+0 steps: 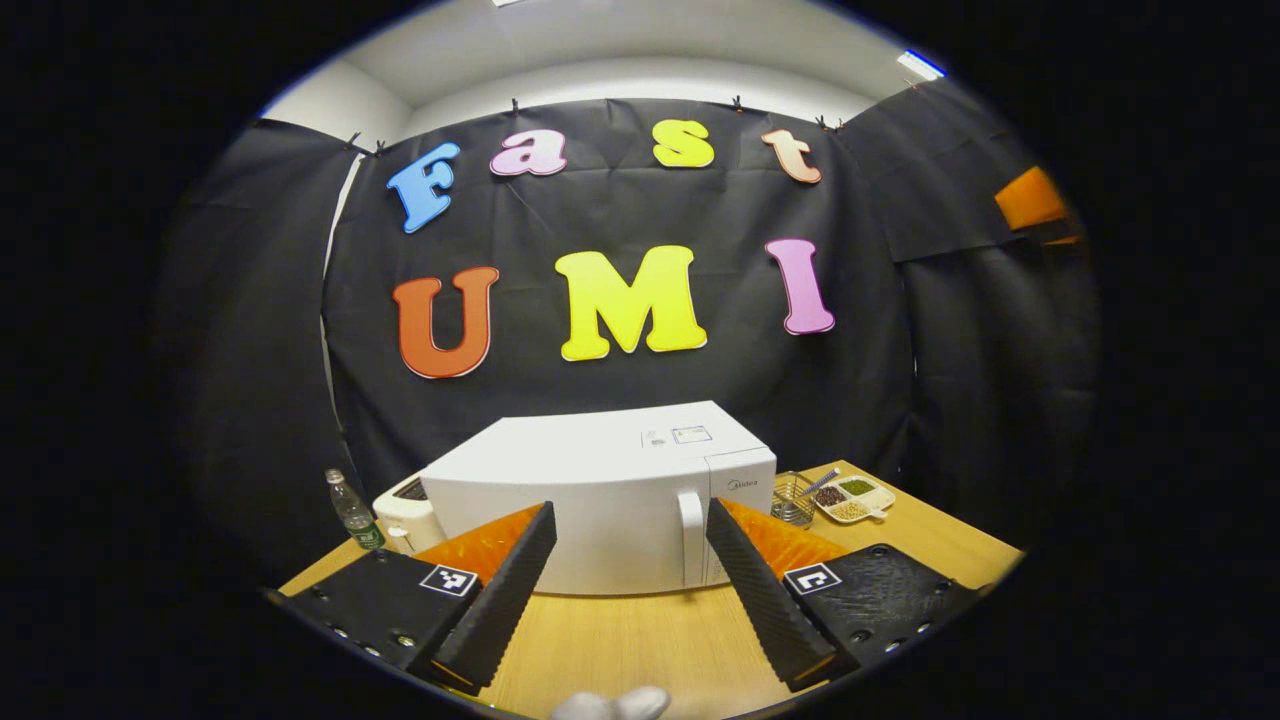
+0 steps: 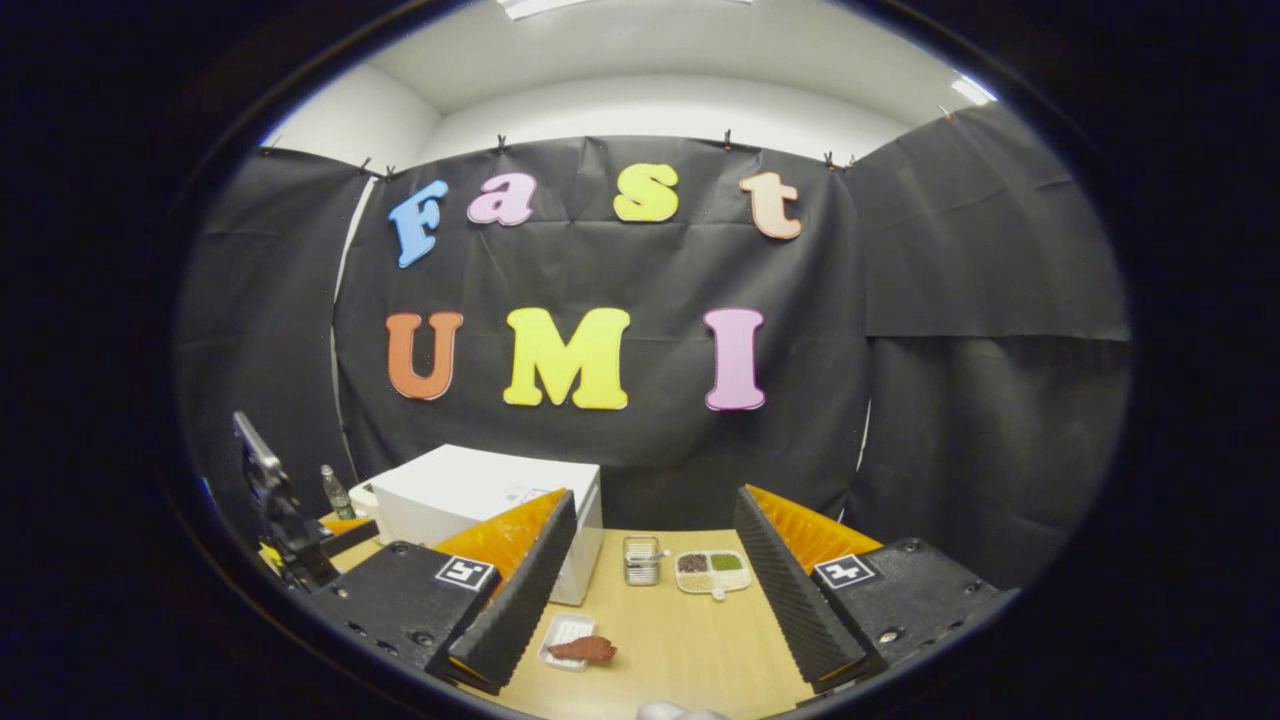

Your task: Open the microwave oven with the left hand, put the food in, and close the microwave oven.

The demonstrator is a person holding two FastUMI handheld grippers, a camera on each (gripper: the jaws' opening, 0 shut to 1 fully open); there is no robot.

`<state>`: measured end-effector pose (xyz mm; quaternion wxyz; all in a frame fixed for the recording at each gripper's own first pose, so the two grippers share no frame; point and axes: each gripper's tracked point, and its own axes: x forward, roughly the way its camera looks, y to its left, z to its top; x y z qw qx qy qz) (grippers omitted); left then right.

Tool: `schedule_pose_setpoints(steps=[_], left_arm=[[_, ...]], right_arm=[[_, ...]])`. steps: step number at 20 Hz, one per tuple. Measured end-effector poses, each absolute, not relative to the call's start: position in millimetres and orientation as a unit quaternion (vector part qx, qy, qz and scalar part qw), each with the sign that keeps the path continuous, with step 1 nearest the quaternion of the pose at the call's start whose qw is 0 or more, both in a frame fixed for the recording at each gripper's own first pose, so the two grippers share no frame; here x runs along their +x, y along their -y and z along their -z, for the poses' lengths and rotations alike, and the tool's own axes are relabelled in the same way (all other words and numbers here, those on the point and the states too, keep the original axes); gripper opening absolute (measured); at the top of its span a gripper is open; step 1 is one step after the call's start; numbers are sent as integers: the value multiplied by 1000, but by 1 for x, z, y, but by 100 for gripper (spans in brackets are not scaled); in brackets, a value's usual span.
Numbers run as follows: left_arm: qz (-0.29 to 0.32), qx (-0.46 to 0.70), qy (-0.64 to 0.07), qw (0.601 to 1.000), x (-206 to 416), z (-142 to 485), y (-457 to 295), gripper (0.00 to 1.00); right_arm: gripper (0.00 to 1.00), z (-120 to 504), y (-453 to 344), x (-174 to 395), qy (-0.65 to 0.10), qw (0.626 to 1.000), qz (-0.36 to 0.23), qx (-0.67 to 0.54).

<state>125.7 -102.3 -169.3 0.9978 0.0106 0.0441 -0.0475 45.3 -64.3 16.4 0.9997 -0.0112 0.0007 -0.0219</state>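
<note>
Both claws hang spread and empty: left claw (image 1: 630, 560) faces the shut microwave (image 1: 610, 495), handle (image 1: 691, 538) upright; right claw (image 2: 650, 590) hovers beside it, above the food (image 2: 583, 649) lying lengthwise on its tray (image 2: 565, 638) on the counter (image 2: 680, 640).

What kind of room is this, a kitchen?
Probably a recording booth set up like a kitchen: black cloth walls surround a wooden table holding a white microwave and food on a small tray.

White microwave oven (image 1: 600, 500), brown food (image 2: 583, 649)

Bare table (image 1: 640, 640) before shut microwave (image 1: 600, 500); bottle (image 1: 352, 510) left, basket (image 1: 792, 498) right.
</note>
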Motion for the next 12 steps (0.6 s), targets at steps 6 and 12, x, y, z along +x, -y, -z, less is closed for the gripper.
schedule_pose_setpoints(steps=[6,12], left_arm=[[54,1,-66,996,192,225,136,95],[50,1,-82,995,237,261,146,92]], right_arm=[[92,0,90,58,-28,999,41,-21],[100,17,105,67,-54,997,47,-33]])
